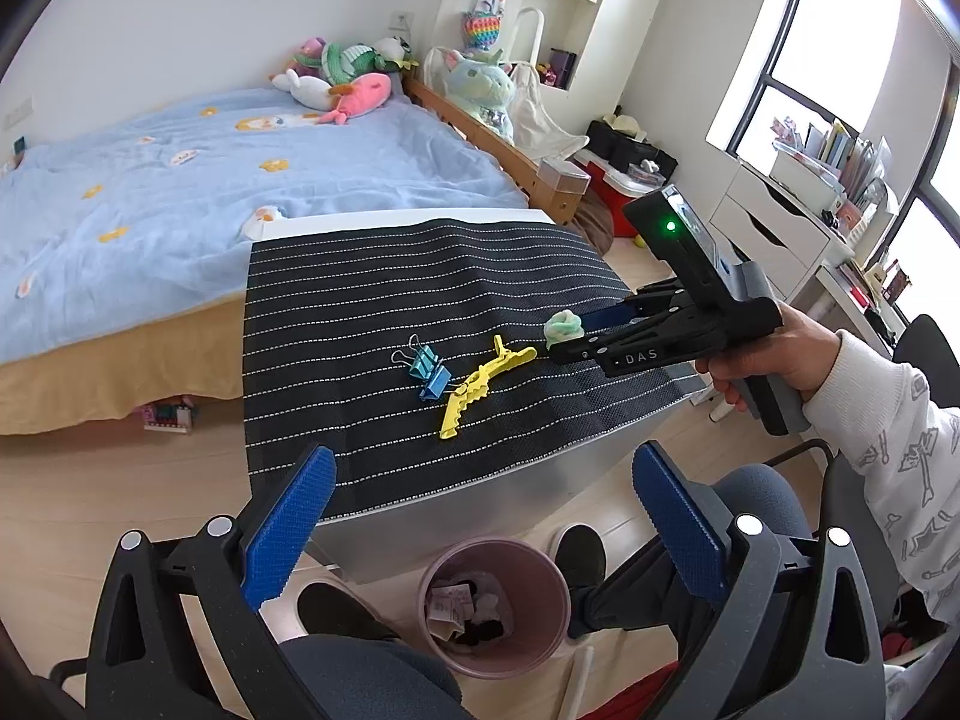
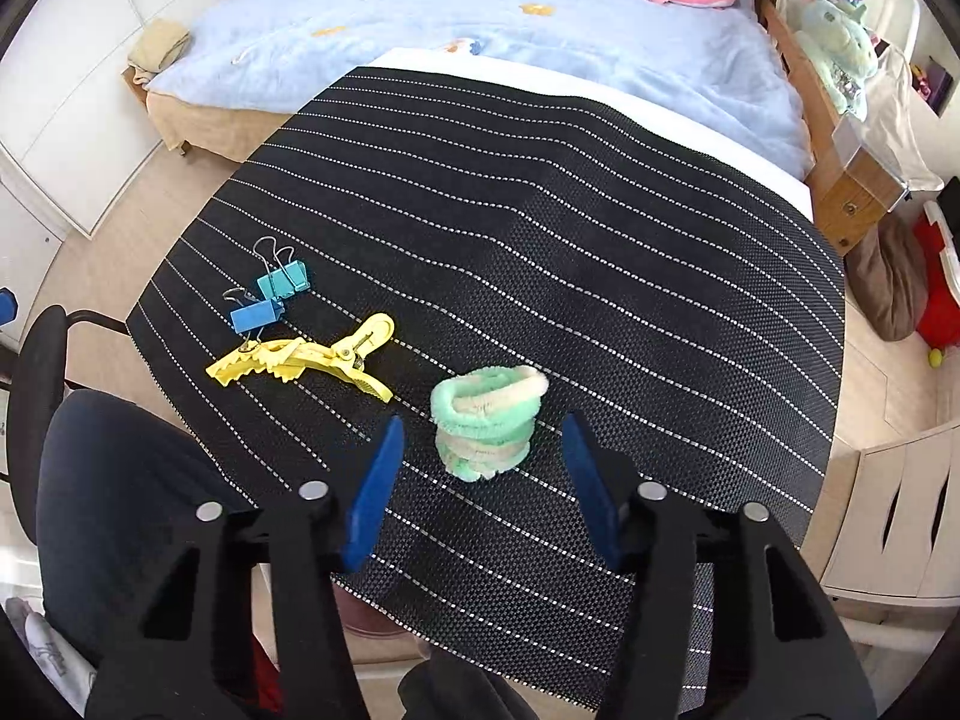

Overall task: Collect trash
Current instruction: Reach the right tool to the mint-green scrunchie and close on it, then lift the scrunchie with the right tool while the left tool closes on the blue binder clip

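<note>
A fuzzy green-and-cream coil (image 2: 486,426) stands on the black striped mat (image 2: 540,210) near its front edge. My right gripper (image 2: 482,420) points steeply down at it with one blue pad (image 2: 372,492) on each side; a gap shows on both sides, so the pads do not press it. The left wrist view shows the same coil (image 1: 563,327) at the tip of the right gripper (image 1: 570,333), held by a hand in a white patterned sleeve. My left gripper (image 1: 483,455) is open and empty at the table's front edge, above a pink bin (image 1: 495,606) on the floor holding scraps.
A yellow toothed hair clip (image 2: 306,357) and two binder clips, teal (image 2: 282,285) and blue (image 2: 255,317), lie on the mat left of the coil. A bed with a blue cover (image 2: 480,12) lies beyond the table. The person's knees and a chair are below the table edge.
</note>
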Available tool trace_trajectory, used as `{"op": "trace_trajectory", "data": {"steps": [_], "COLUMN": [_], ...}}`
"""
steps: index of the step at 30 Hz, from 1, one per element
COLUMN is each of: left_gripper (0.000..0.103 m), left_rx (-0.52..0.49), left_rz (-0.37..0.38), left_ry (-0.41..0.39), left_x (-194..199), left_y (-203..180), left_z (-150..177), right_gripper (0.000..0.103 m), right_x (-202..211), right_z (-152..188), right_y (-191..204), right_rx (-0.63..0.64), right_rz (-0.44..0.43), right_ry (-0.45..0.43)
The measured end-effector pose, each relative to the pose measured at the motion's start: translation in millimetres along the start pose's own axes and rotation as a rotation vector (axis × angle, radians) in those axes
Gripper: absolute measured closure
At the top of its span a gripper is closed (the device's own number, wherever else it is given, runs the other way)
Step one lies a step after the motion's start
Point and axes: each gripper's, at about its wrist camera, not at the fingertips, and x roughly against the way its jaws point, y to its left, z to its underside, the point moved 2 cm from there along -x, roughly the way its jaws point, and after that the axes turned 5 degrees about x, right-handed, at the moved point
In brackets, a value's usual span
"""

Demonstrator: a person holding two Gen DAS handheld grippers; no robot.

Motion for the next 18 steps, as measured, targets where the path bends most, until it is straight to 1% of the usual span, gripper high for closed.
{"op": "trace_trajectory", "data": {"steps": [2,3,5,13,18], "left_gripper": [0.008,0.008,0.008,0.008,0.008], "left_rx": [0.000,0.000,0.000,-0.021,-0.053], "left_rz": [-0.003,-0.004,-0.005,-0.007,-0.021], "left_ry": [0.000,0.000,0.000,0.000,0.002], "left_x": [0,0,-1,-5,-9], "left_y": [0,0,1,-1,-3], "left_z": [0,0,0,-6,-16], "right_gripper": [0.065,0.067,0.074,0.076,0.076], "right_x": [0,-1,0,9,24], "right_z": [0,-1,-1,0,3], "right_y": [0,1,1,-2,-1], "right_rx": [-0.003,-0.003,-0.005,-0.031,-0.063], "right_rz": [0.002,0.001,0.005,0.010,-0.008], "right_ry": [0.001,0.001,-0.002,-0.031,-0.064]}}
